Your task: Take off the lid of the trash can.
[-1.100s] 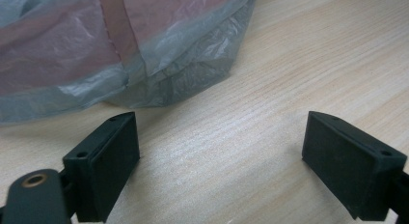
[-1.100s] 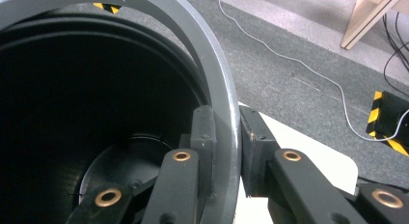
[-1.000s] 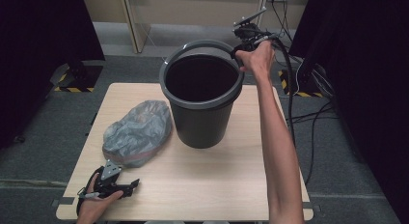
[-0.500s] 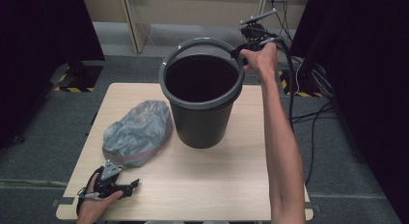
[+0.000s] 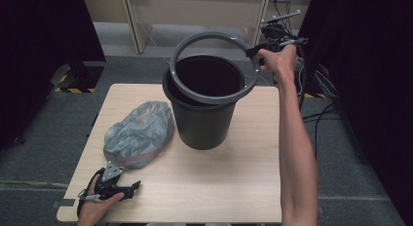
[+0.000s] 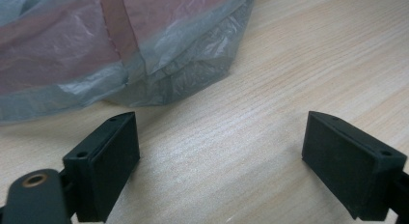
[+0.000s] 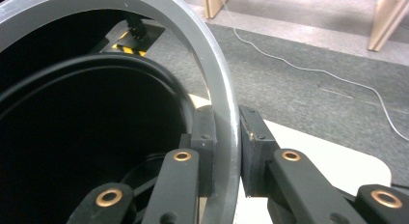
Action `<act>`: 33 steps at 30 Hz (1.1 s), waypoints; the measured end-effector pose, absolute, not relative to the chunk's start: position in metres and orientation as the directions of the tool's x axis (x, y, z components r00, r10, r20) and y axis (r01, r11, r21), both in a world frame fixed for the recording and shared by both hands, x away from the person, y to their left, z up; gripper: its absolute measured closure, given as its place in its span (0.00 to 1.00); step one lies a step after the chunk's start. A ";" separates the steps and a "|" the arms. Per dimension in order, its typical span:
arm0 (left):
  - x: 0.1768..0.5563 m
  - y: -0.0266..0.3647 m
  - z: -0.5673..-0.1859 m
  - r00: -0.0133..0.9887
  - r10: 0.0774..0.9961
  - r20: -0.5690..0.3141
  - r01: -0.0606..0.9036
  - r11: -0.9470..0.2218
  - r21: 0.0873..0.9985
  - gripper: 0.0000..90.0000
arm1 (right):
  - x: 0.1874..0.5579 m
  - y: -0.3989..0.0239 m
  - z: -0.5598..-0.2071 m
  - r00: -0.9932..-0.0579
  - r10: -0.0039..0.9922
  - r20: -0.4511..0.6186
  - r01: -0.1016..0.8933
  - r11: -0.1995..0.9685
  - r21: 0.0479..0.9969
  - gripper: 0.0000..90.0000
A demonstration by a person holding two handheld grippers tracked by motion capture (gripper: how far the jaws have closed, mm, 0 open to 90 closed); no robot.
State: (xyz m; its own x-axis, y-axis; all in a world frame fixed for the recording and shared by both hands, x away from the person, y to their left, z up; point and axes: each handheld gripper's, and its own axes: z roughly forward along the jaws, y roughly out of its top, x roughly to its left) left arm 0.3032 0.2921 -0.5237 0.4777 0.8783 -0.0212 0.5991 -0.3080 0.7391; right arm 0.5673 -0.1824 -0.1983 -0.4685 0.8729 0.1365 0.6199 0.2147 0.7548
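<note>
A dark grey bin (image 5: 202, 120) stands upright on the wooden table (image 5: 234, 182). Its grey rim ring (image 5: 214, 96) hangs tilted above the bin's mouth, lifted off at the far right side. My right gripper (image 5: 257, 51) is shut on the ring's far right edge; in the right gripper view the ring (image 7: 219, 93) runs between the two pads (image 7: 225, 151). A crumpled grey plastic bag (image 5: 139, 133) lies left of the bin. My left gripper (image 5: 134, 186) rests open on the table near the front left corner, just short of the bag (image 6: 120, 45).
The table's front edge and left corner lie close to my left hand. Cables (image 5: 316, 94) trail over the grey floor at the right. Wooden furniture legs (image 5: 134, 16) stand beyond the table.
My right gripper has moved up and to the right, lifting the ring off the bin and tilting it. The left gripper has stayed put.
</note>
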 end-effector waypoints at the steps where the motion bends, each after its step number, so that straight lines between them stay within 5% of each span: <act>1: 0.303 0.292 -0.524 0.478 0.878 -0.021 0.599 -0.308 0.739 0.13 | 0.566 -0.192 -0.199 -0.460 0.877 0.140 0.622 0.205 0.756 0.87; 15: 0.303 0.292 -0.524 0.477 0.879 -0.021 0.599 -0.308 0.739 0.13 | 0.535 -0.320 -0.210 -0.301 0.931 0.207 0.623 0.028 0.782 0.87; 33: 0.304 0.292 -0.524 0.477 0.879 -0.020 0.600 -0.308 0.738 0.13 | 0.506 -0.414 -0.275 -0.130 0.967 0.218 0.671 -0.076 0.737 0.87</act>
